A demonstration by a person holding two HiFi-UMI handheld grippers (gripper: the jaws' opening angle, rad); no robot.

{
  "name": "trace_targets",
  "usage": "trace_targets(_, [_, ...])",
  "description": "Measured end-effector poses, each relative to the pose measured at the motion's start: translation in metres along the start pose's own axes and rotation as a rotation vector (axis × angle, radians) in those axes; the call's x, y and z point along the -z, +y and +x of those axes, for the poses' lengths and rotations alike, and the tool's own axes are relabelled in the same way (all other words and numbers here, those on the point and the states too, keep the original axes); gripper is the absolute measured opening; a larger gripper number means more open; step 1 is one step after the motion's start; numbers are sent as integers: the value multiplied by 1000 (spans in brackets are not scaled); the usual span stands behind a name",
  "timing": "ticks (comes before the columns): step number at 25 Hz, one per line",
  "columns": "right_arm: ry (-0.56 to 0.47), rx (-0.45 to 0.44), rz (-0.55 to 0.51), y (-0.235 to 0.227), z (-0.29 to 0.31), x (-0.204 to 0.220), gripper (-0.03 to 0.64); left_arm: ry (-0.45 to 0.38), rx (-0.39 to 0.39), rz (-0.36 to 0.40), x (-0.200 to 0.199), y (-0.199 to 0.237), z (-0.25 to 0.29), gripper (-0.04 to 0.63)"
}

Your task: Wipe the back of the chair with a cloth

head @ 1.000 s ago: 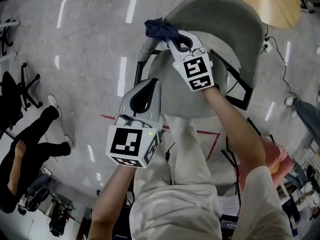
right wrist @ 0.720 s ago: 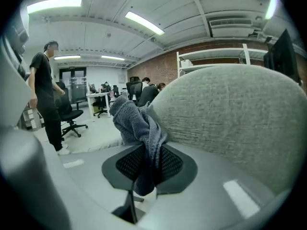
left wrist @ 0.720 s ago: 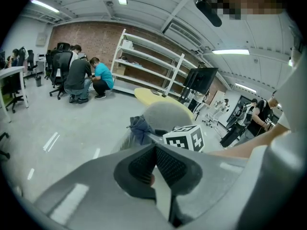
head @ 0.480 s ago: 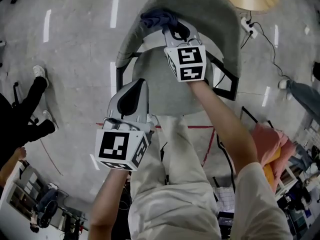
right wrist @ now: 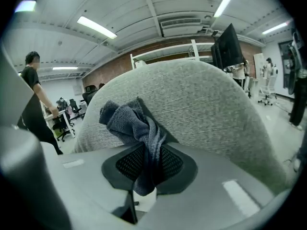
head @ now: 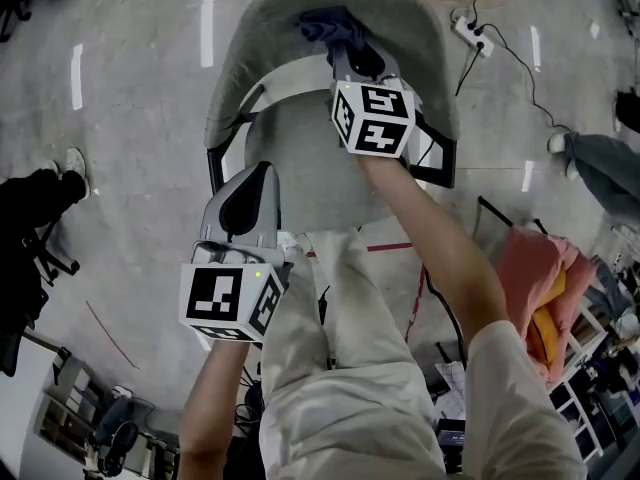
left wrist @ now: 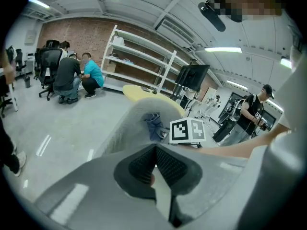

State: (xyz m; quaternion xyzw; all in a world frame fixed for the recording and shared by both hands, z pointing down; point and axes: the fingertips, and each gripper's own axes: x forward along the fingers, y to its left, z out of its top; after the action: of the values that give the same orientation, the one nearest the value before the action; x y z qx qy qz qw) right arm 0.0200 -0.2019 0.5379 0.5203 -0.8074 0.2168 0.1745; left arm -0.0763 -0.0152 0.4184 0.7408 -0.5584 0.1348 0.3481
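While your right gripper [head: 348,56] clamps the cloth [head: 328,25] against the chair back [head: 400,3], top centre, your left gripper [head: 262,173] hangs closed, empty.

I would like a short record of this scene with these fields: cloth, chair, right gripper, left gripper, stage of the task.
cloth: dark blue cloth, bunched, lying against the chair's back
chair: grey padded chair, its seat towards the person
right gripper: right gripper, shut on the cloth, at the inner face of the back, near its top
left gripper: left gripper, jaws together, nothing between them, held nearer the person, apart from the cloth
stage of the task: cloth is on the back; wiping seems under way
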Motion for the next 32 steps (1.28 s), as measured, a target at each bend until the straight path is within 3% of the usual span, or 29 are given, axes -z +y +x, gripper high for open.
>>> trace_targets(13, [25, 182, 227, -66, -24, 18, 74, 32, 53, 26, 9, -24, 13, 0])
trace_targets(32, [114, 519, 552, -149, -108, 102, 74, 61, 83, 53, 33, -36, -1, 0])
